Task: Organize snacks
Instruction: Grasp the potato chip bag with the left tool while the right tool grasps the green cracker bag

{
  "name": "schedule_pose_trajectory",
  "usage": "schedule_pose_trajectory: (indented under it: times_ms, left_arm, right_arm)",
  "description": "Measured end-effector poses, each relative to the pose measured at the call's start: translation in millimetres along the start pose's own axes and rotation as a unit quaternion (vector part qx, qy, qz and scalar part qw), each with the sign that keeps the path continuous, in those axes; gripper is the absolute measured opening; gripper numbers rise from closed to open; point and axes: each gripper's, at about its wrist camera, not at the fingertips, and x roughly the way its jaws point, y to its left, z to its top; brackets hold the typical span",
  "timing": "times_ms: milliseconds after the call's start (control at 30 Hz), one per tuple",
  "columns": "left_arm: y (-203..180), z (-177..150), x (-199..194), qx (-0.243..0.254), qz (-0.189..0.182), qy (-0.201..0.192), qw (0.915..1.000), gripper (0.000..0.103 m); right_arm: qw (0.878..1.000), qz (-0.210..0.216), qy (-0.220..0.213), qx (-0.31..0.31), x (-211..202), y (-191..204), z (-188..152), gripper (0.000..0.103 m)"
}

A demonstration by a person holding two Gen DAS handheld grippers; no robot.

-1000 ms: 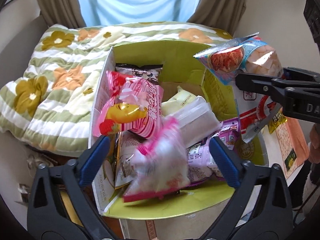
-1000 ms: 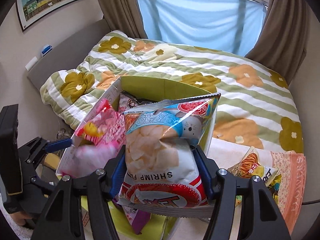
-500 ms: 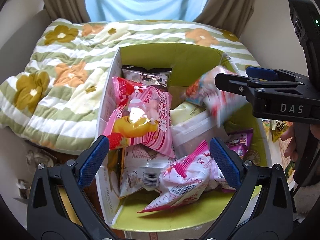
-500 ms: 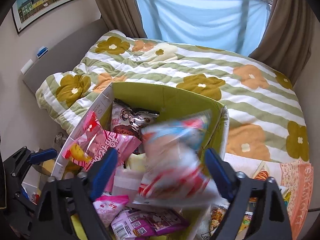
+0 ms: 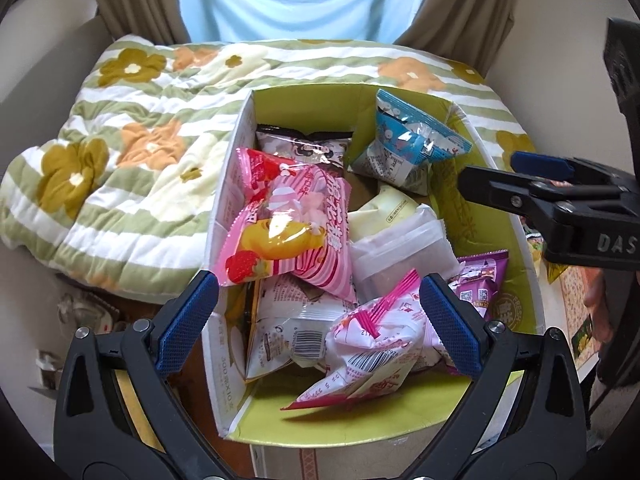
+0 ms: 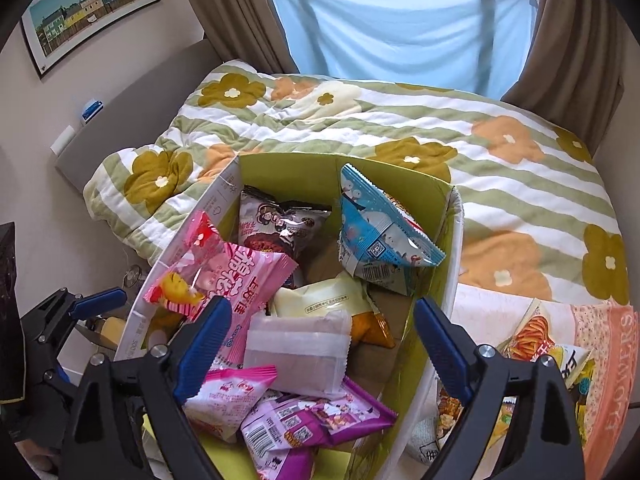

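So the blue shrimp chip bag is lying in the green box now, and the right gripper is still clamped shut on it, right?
Not quite. The blue shrimp chip bag does lie in the green box, but the right gripper is open and holds nothing; the right wrist view shows its jaws spread wide, apart from the bag.

Bed, floral quilt
Quilt (image 6: 400, 128) (green stripes, flowers) covers the bed; snack box (image 6: 424, 196) stands against its near edge, loose packets (image 6: 536, 340) beside the box.

A bed (image 6: 360, 128) with a green-striped flower quilt (image 5: 132, 128) stands under a window with blue curtain (image 6: 392, 20). A framed picture (image 6: 88, 8) hangs on the beige wall.
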Motion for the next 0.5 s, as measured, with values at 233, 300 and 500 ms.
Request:
schedule_pose_trajectory:
  times_ms: [233, 300, 500]
  left_arm:
    - [-10, 2, -21, 0.017, -0.012, -0.024, 0.9995, 0.100]
    - [-17, 3, -25, 0.027, -0.023, -0.029, 0.9990, 0.100]
    - [-56, 5, -32, 0.071, -0.068, -0.039, 0.9944, 0.100]
  right_arm:
    - [0.999, -0.006, -0.027, 0.019, -33, 3, -11, 0.090]
    - [0.999, -0.014, -0.034, 0.025, -44, 2, -15, 0.090]
    - [0.995, -0.051, -0.059, 0.056, -82, -10, -36, 0.090]
